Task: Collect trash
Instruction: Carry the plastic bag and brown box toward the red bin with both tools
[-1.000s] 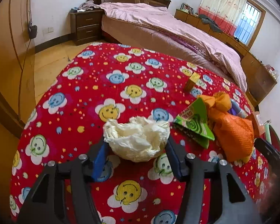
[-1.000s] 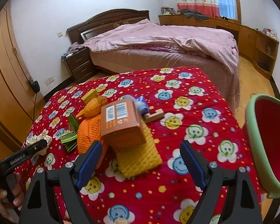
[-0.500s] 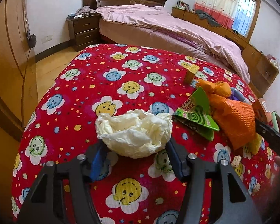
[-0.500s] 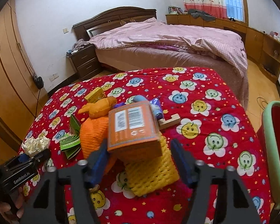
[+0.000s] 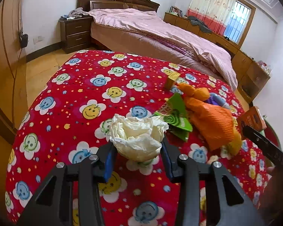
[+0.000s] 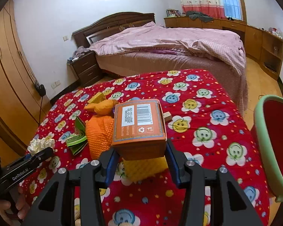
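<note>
My left gripper (image 5: 136, 154) is shut on a crumpled white paper ball (image 5: 137, 135) and holds it above the red smiley-flower cloth (image 5: 75, 98). My right gripper (image 6: 141, 156) is shut on an orange cardboard box (image 6: 139, 126) with a barcode label, lifted above a yellow mesh piece (image 6: 145, 166). An orange mesh bag (image 5: 213, 120), a green wrapper (image 5: 174, 116) and a small yellow box (image 5: 172, 79) lie on the cloth. The orange box also shows in the left wrist view (image 5: 253, 117). The paper ball also shows in the right wrist view (image 6: 40, 144).
A green bin with a red inside (image 6: 273, 141) stands at the table's right edge. A small wooden block (image 6: 167, 115) and a purple item (image 5: 217, 100) lie by the orange bag. A bed (image 6: 169, 43), a nightstand (image 5: 75, 32) and a wardrobe (image 6: 7, 79) stand beyond.
My left gripper closed on the paper ball and lifted it. My right gripper closed on the orange box and raised it off the yellow mesh.
</note>
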`<state>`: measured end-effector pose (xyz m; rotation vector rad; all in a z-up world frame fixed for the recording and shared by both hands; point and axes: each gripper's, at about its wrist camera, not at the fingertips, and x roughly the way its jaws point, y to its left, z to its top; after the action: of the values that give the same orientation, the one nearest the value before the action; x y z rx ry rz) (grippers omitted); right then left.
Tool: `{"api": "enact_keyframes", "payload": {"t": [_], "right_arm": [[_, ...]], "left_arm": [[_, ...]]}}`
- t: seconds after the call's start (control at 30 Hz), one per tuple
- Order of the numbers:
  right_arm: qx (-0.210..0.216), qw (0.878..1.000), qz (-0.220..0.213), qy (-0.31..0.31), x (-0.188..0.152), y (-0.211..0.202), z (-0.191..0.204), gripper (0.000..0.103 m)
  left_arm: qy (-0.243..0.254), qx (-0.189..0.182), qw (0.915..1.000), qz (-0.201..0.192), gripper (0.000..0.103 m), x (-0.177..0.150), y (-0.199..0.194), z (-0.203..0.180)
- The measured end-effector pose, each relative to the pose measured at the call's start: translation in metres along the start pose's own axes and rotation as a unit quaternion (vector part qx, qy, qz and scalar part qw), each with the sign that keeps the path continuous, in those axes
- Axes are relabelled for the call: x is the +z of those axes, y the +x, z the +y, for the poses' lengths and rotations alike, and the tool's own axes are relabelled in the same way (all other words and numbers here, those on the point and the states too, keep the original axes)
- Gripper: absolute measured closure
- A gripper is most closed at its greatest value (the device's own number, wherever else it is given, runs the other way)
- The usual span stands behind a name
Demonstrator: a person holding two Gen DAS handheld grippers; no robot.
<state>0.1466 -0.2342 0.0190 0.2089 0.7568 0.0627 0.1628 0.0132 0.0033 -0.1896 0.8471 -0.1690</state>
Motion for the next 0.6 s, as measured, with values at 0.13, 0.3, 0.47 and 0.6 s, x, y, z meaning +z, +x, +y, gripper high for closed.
{"api": "enact_keyframes", "payload": {"t": [0.13,0.3,0.47,0.6], "right_arm": [[0.005,1.000,-0.008,0.009,-0.003,-0.019,-0.005,0.053],[0.011,1.000,-0.017,0.022,-0.009,-0.043,-0.012,0.053],[0.013,0.999,-0.032,0.034,-0.016,-0.067,-0.019,0.053],[0.012,0.998,-0.041,0.040,-0.020,-0.084,-0.024,0.053]], "left_arm": [[-0.003,-0.008,1.0000,-0.003,0.059,-0.002,-0.010,-0.004],[-0.004,-0.017,0.9998,-0.007,0.059,-0.005,-0.022,-0.010],[-0.001,-0.027,0.9995,-0.014,0.059,-0.007,-0.035,-0.018],[0.003,-0.036,0.9992,-0.019,0.059,-0.008,-0.045,-0.026]]}}
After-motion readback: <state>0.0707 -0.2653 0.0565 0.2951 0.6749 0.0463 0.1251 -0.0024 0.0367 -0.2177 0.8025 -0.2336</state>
